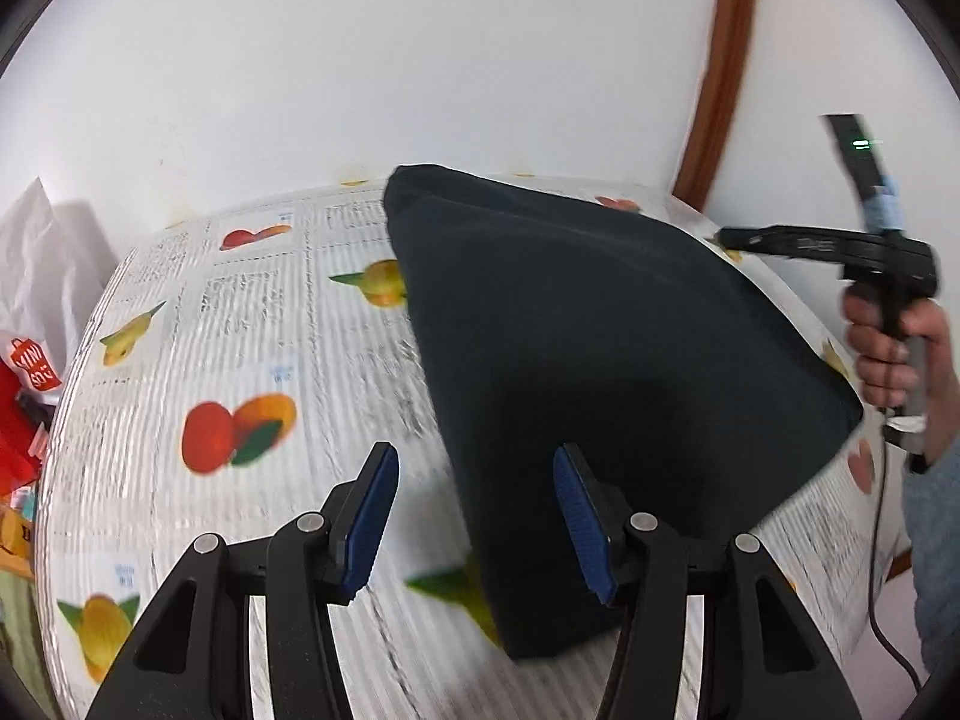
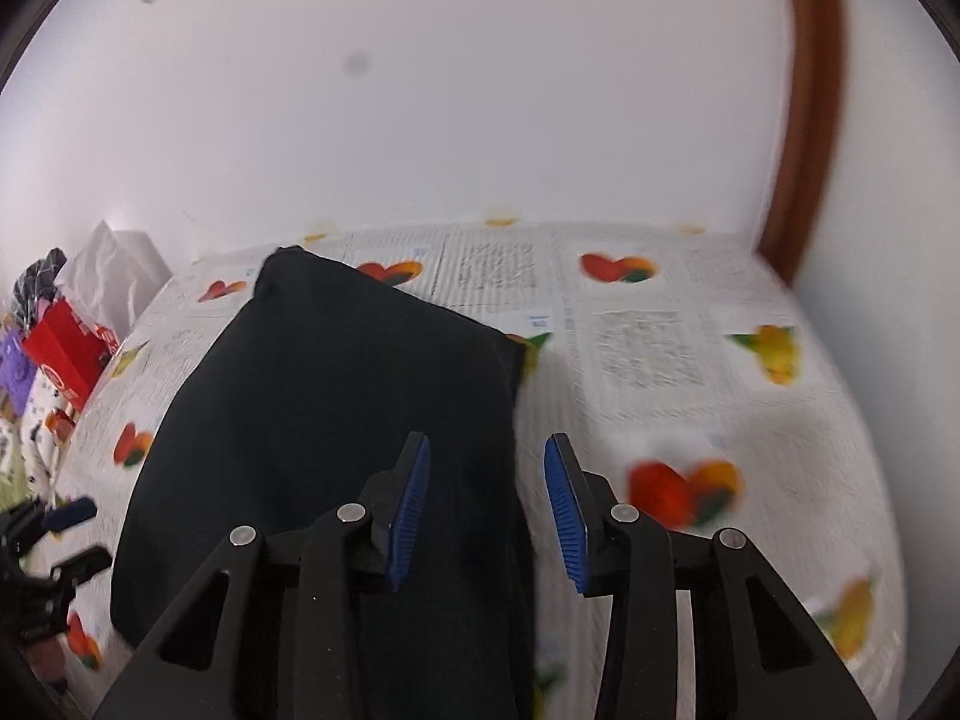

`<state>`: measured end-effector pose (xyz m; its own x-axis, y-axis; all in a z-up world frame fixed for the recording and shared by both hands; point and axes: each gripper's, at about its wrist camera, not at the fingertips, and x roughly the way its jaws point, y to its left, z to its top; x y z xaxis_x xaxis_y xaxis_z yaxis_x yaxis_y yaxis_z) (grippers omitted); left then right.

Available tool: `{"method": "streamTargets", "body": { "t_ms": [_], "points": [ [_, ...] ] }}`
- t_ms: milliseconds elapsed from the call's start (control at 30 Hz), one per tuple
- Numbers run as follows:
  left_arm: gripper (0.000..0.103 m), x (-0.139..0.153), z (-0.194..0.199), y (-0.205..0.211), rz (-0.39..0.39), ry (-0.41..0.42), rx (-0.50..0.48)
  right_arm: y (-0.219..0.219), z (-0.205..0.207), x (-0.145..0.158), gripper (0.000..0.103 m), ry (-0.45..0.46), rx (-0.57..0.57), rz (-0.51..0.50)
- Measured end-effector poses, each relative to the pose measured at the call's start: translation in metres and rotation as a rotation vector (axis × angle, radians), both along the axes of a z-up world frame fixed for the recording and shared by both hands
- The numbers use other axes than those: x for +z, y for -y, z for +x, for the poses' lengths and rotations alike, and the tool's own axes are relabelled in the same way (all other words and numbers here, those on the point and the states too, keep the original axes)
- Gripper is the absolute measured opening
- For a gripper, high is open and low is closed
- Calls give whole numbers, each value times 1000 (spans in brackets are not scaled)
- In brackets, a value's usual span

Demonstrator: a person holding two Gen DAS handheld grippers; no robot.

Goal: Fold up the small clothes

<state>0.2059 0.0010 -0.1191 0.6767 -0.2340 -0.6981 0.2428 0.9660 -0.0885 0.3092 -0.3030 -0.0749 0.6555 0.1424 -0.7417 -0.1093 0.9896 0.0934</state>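
One dark garment (image 1: 600, 360), black or very dark navy, lies folded flat on the table; it is the only piece of clothing on the tabletop. In the left wrist view it fills the middle and runs toward 2 o'clock, with one corner at 12 o'clock near the wall and another at 6 o'clock beside the gripper. In the right wrist view the same garment (image 2: 336, 420) spreads from the centre toward 9 o'clock.

The left gripper (image 1: 477, 525) hangs above the table with its two blue pads (image 1: 369, 522) standing moderately apart; nothing is pinched, and the garment's near edge lies under the right-hand pad. The right gripper (image 2: 487, 510) also has its pads parted, narrower, above the garment's right edge, gripping nothing. A hand (image 1: 888, 354) at 3 o'clock in the left view holds that second tool by its grip.

The tablecloth (image 1: 258, 324) is white, printed with fruit pictures and blocks of small grey text, too blurred to read. At 9 o'clock beyond the table stand one red bag (image 1: 27, 384) with white lettering, not clear enough to read, and one white bag (image 1: 42, 252). A single brown frame (image 1: 720, 78) rises at 1 o'clock against the white wall (image 1: 360, 60).
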Motion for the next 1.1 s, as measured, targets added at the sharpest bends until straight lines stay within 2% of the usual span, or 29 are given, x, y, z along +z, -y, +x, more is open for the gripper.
{"method": "streamTargets", "body": {
  "t_ms": [100, 200, 233, 300, 367, 400, 433, 533, 733, 867, 900, 933, 1000, 1100],
  "points": [
    [52, -7, 18, -1, -20, -24, -7, -5, 47, -22, 39, -103, -30, 21],
    [52, -17, 30, 2, -52, -51, -37, 0, 79, -35, 36, -162, -74, 133],
    [52, -20, 32, 3, -61, -55, -46, -1, 86, -37, 14, -174, -73, 154],
    [53, -21, 35, 4, -75, -55, -54, -12, 91, -34, 9, -140, -11, 138],
    [53, -20, 35, 2, -93, -58, -60, -11, 83, -18, 8, -12, 21, 109],
    [53, -19, 36, 3, -97, -60, -60, -5, 82, -14, 7, 17, 8, 117],
    [53, -19, 37, 5, -96, -63, -61, 1, 87, -14, 5, 9, -7, 132],
    [53, -18, 39, 10, -80, -56, -60, 8, 107, -32, 5, -93, -62, 145],
    [53, -17, 36, 7, -61, -59, -50, 8, 91, -23, 10, -82, -67, 64],
    [53, -16, 30, 3, -57, -66, -39, 13, 58, -14, 21, -76, -47, 62],
    [53, -15, 26, 2, -56, -65, -38, 14, 47, -13, 28, -74, -42, 62],
    [52, -15, 22, 0, -58, -66, -38, 15, 36, -12, 39, -77, -35, 66],
    [52, -14, 14, -3, -68, -69, -44, 17, 13, -14, 48, -84, -7, 87],
    [52, -15, 2, -8, -89, -68, -53, 19, -9, -25, 46, -110, -9, 115]
  ]
}}
